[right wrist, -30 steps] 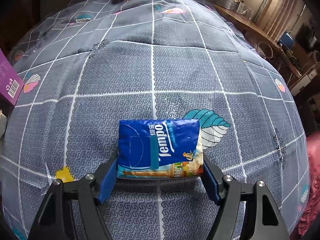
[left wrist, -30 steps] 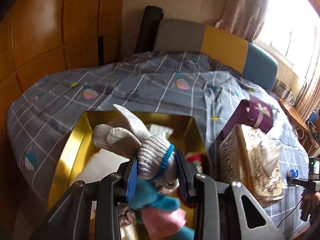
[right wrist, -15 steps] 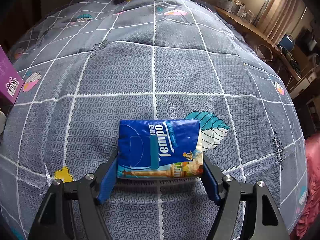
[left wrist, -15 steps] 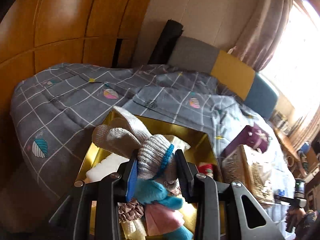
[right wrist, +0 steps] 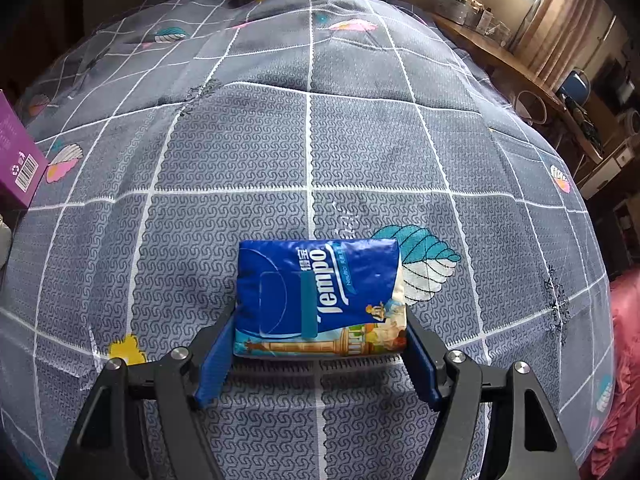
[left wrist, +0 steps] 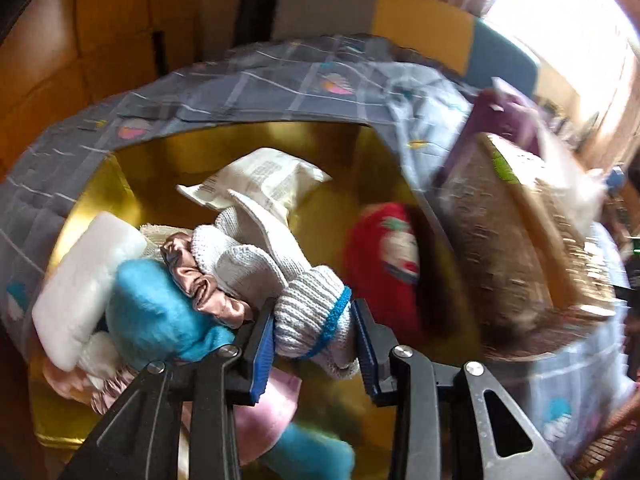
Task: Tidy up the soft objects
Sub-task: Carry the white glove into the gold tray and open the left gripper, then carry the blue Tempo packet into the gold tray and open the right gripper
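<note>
Two grips full: left gripper (left wrist: 314,338) pinching glove (left wrist: 276,276) low over gold box (left wrist: 372,164), ready to let go, right gripper (right wrist: 320,350) squeezing tissue pack (right wrist: 320,298) over bed (right wrist: 308,140), box next, toward nine o'clock.

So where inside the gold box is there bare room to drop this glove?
Bare gold floor shows between the white packet and the red item, running to the far wall. The left side is crowded: white block, blue plush, satin scrunchie. The glove sits in the left gripper.
</note>
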`<action>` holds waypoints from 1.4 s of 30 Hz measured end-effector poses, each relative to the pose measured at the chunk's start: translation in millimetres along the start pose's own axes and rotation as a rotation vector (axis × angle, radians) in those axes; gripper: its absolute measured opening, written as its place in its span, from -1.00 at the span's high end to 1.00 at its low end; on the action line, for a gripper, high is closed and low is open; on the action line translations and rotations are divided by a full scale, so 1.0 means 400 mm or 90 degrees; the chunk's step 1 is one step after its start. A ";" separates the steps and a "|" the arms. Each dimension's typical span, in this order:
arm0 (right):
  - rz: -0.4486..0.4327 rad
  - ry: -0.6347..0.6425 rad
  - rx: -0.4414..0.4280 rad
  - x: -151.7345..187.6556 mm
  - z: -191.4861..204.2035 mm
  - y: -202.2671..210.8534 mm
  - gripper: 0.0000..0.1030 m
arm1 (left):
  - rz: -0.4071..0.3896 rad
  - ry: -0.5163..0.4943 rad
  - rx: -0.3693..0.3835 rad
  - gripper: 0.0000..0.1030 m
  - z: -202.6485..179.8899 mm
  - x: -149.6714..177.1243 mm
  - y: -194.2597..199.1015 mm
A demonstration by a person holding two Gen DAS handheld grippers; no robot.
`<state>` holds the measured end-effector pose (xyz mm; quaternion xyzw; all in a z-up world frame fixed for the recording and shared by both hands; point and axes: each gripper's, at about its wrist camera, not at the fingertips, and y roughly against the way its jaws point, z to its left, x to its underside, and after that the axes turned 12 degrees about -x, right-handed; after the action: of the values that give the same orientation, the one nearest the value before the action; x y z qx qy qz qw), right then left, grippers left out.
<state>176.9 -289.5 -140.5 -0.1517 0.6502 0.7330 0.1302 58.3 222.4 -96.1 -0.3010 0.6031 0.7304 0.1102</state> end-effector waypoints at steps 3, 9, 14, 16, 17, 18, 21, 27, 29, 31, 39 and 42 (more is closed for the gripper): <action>0.000 -0.004 -0.002 -0.001 -0.003 -0.002 -0.44 | -0.003 -0.001 -0.008 0.23 0.004 -0.009 0.006; 0.002 -0.020 -0.005 -0.005 -0.013 -0.006 -0.44 | -0.024 0.007 -0.014 0.18 0.013 -0.001 0.048; 0.009 -0.055 -0.003 -0.015 -0.020 -0.007 -0.44 | -0.029 0.020 -0.007 0.11 0.014 -0.010 0.087; 0.008 -0.062 0.009 -0.022 -0.015 -0.004 -0.43 | -0.036 0.025 -0.006 0.07 0.016 -0.012 0.102; 0.006 -0.065 0.015 -0.026 -0.011 -0.003 -0.43 | -0.040 0.029 -0.005 0.04 0.019 -0.012 0.109; 0.004 -0.070 0.018 -0.031 -0.007 -0.001 -0.43 | -0.044 0.029 -0.005 -0.01 0.020 -0.014 0.115; -0.020 -0.077 0.014 -0.063 0.015 0.021 -0.43 | -0.057 0.034 -0.008 -0.05 0.029 -0.016 0.136; -0.062 -0.057 -0.017 -0.154 0.085 0.081 -0.43 | -0.066 0.041 -0.006 -0.07 0.036 -0.014 0.159; -0.082 -0.052 -0.035 -0.181 0.122 0.107 -0.43 | -0.067 0.042 -0.002 -0.07 0.038 -0.013 0.163; -0.101 -0.047 -0.056 -0.202 0.158 0.134 -0.43 | -0.069 0.042 -0.004 -0.07 0.039 -0.011 0.168; -0.205 0.065 -0.169 -0.257 0.372 0.297 -0.43 | -0.086 0.058 0.001 -0.07 0.056 -0.011 0.191; -0.229 0.149 -0.228 -0.252 0.501 0.363 -0.43 | -0.089 0.068 0.000 -0.07 0.069 -0.011 0.197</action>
<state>202.8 -107.3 53.5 -0.3688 0.4838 0.7788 0.1532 12.0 229.8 -27.0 -0.3809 0.5855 0.7039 0.1287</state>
